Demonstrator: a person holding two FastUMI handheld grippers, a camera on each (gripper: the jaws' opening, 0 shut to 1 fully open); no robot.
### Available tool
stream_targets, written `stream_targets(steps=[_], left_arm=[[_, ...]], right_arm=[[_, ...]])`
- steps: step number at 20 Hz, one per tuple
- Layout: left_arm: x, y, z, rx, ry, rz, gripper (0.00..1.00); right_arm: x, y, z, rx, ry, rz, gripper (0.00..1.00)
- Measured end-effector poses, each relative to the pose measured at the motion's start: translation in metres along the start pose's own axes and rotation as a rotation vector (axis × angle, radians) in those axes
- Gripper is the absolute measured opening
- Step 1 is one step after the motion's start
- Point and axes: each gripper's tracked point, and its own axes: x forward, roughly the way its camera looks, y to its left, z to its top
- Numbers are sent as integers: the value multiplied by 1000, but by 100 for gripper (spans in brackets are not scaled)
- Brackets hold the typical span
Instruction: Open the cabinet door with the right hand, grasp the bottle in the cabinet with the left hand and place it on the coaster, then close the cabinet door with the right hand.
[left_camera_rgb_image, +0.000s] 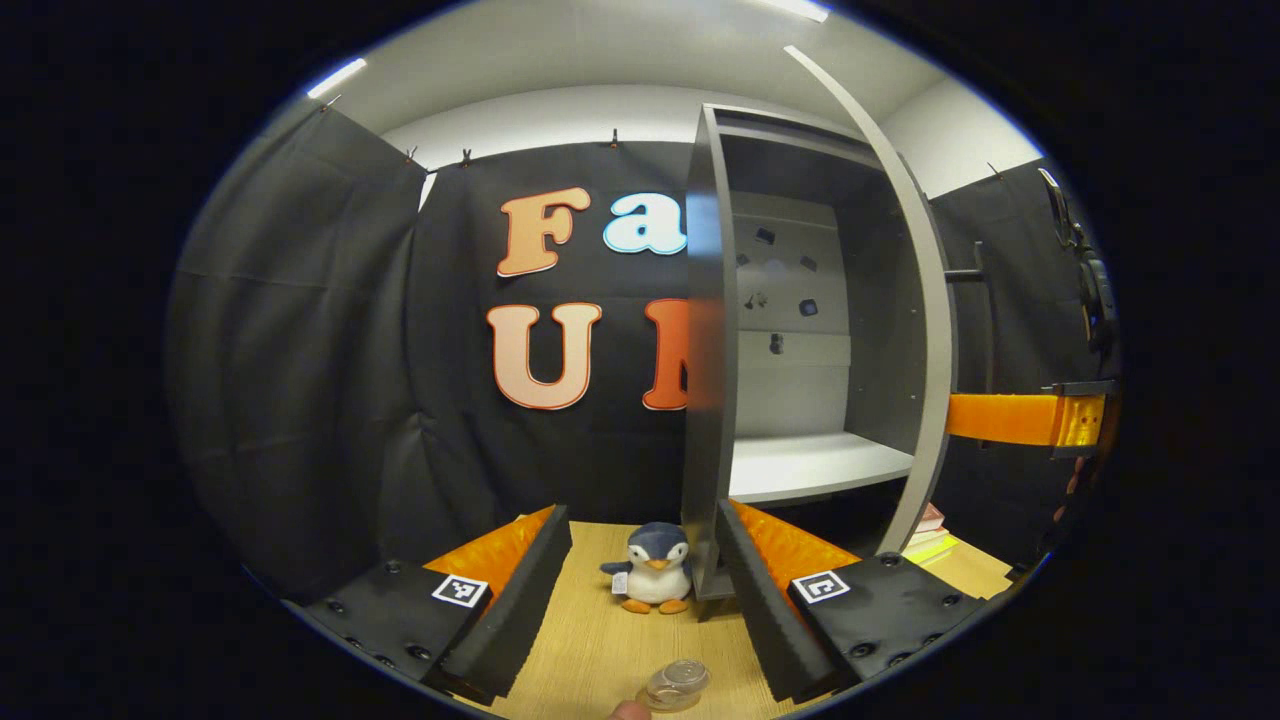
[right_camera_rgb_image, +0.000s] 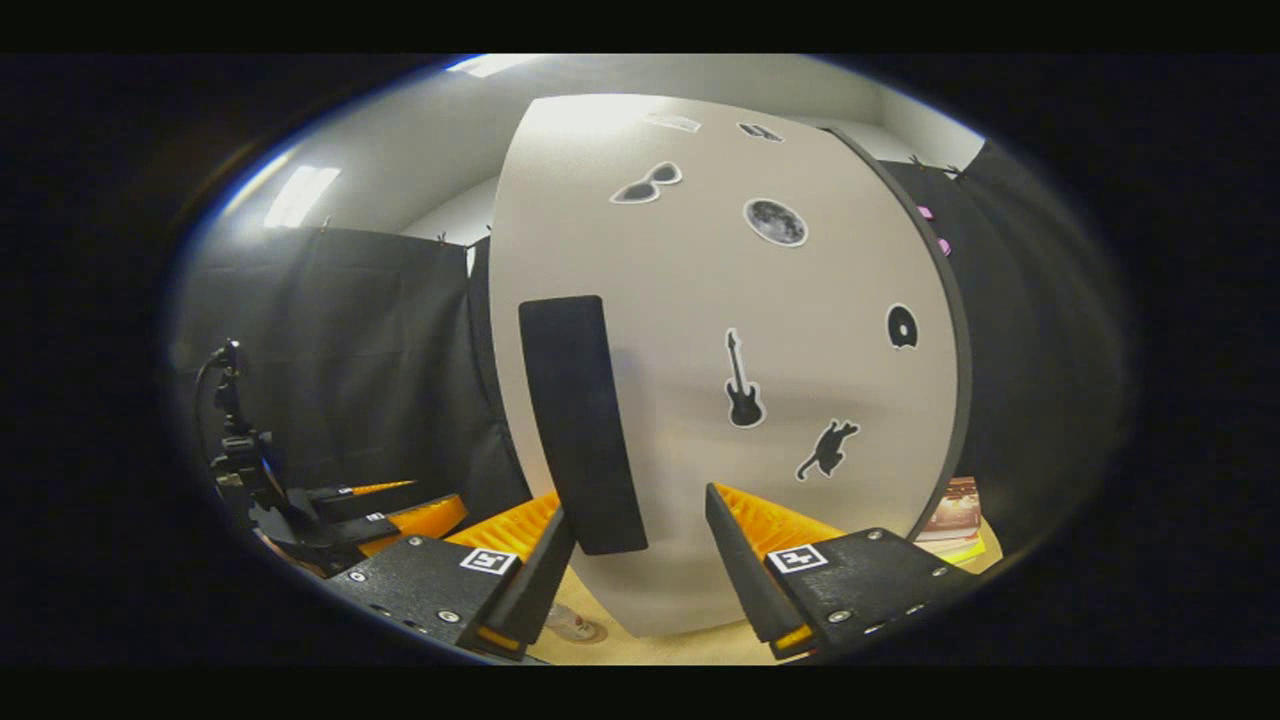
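The grey cabinet (left_camera_rgb_image: 710, 400) stands open, its door (left_camera_rgb_image: 920, 300) swung out to the right, and its white shelf (left_camera_rgb_image: 810, 465) is bare. A clear bottle (left_camera_rgb_image: 676, 684) stands on the wooden table close below my left gripper (left_camera_rgb_image: 640, 520), which is open and holds nothing. In the right gripper view the door's sticker-covered front (right_camera_rgb_image: 800, 330) is very close. Its black handle (right_camera_rgb_image: 580, 420) rises between the fingers of my open right gripper (right_camera_rgb_image: 636, 505), nearer the left one. The bottle (right_camera_rgb_image: 572, 622) shows low down on a round coaster (right_camera_rgb_image: 592, 633).
A plush penguin (left_camera_rgb_image: 655, 578) sits on the table (left_camera_rgb_image: 590, 640) by the cabinet's left foot. Books (left_camera_rgb_image: 932, 532) lie stacked behind the open door. The right gripper (left_camera_rgb_image: 1030, 418) shows beyond the door's edge. A fingertip (left_camera_rgb_image: 628, 711) is beside the bottle.
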Motion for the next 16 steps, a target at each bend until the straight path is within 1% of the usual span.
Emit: stream_targets(steps=[5, 8, 13, 16], left_arm=[[17, 19, 1, -23, 1, 16, 95], [30, 23, 2, -36, -1, 6, 95], [54, 17, -3, -62, 14, -38, 94], [70, 8, -7, -64, 29, -68, 95]], right_arm=[[16, 0, -1, -10, -20, -34, 81], [19, 0, -1, -25, -16, -81, 86], [30, -4, -1, -80, -40, -175, 88], [38, -7, -6, -88, -50, -227, 89]])
